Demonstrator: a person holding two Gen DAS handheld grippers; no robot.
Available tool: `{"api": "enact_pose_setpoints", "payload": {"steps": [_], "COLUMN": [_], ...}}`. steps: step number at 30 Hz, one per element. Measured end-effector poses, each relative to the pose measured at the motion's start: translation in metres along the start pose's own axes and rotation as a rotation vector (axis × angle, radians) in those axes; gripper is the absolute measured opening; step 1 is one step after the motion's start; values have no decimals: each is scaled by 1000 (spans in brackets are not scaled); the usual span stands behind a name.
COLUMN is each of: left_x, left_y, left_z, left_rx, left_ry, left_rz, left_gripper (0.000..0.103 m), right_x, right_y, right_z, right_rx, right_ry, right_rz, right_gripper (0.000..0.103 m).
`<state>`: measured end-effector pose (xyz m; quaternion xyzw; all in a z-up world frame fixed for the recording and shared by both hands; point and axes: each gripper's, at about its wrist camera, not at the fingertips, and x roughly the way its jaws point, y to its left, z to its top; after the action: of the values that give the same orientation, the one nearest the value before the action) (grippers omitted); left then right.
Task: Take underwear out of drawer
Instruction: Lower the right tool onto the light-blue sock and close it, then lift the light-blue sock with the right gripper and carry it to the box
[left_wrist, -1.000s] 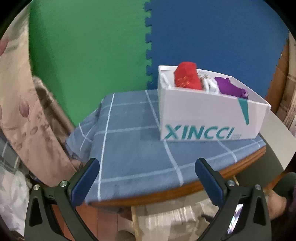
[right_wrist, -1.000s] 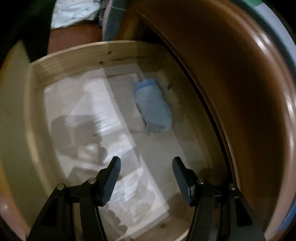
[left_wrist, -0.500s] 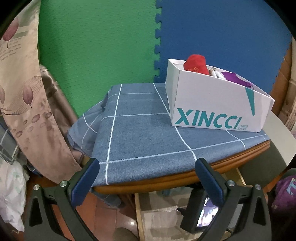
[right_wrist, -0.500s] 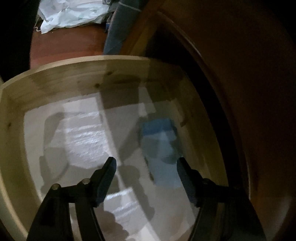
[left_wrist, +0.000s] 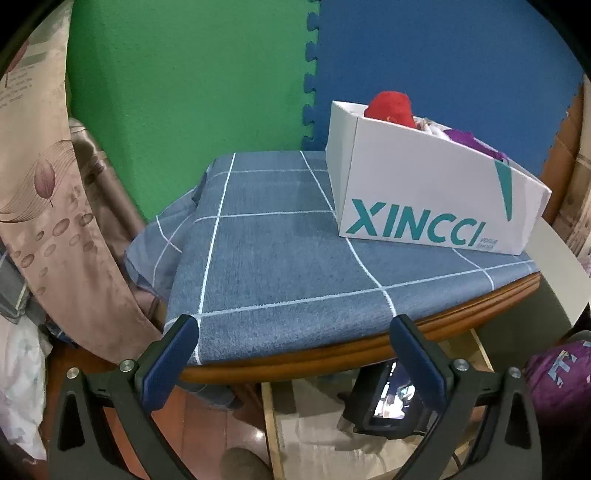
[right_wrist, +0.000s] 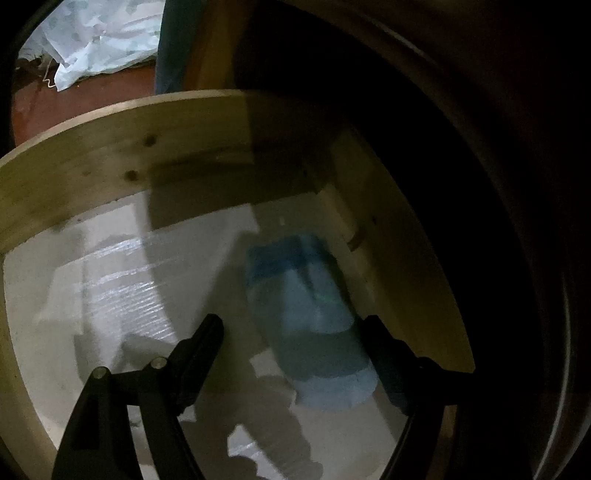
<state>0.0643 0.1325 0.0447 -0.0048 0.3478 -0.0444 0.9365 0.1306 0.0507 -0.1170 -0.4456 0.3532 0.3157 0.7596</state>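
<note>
Right gripper (right_wrist: 291, 354), jaws apart, straddles folded blue underwear (right_wrist: 314, 317) lying at four o'clock on the drawer (right_wrist: 110, 162) floor; closing off-centre could pinch only a fold; left gripper (left_wrist: 295, 354) open, idle.

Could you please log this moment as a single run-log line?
right gripper: open, straddling blue underwear in drawer | left gripper: open, empty, over table | not grasped yet
</note>
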Motion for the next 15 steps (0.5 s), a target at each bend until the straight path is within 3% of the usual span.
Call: {"api": "enact_pose_setpoints", "payload": {"steps": [2, 3, 4, 7, 15], "left_x": [2, 2, 3, 3, 6], "left_y": [0, -1, -1, -4, -4], "left_z": [0, 0, 0, -2, -3], "left_rx": [3, 6, 11, 26, 44], "left_ry": [4, 4, 5, 4, 18], "left_rz": [7, 14, 24, 43, 95], "left_gripper": [103, 103, 103, 103, 103], "right_x": [3, 2, 0, -7, -33], "right_y": [-1, -2, -2, -10, -14], "right_z": [0, 0, -3, -12, -24], "right_rx": [-4, -2, -7, 10, 0], "right_ry": [-5, -10, 1, 22, 130], "right_rz": [6, 13, 0, 26, 158], "right_gripper": [77, 70, 53, 44, 35]}}
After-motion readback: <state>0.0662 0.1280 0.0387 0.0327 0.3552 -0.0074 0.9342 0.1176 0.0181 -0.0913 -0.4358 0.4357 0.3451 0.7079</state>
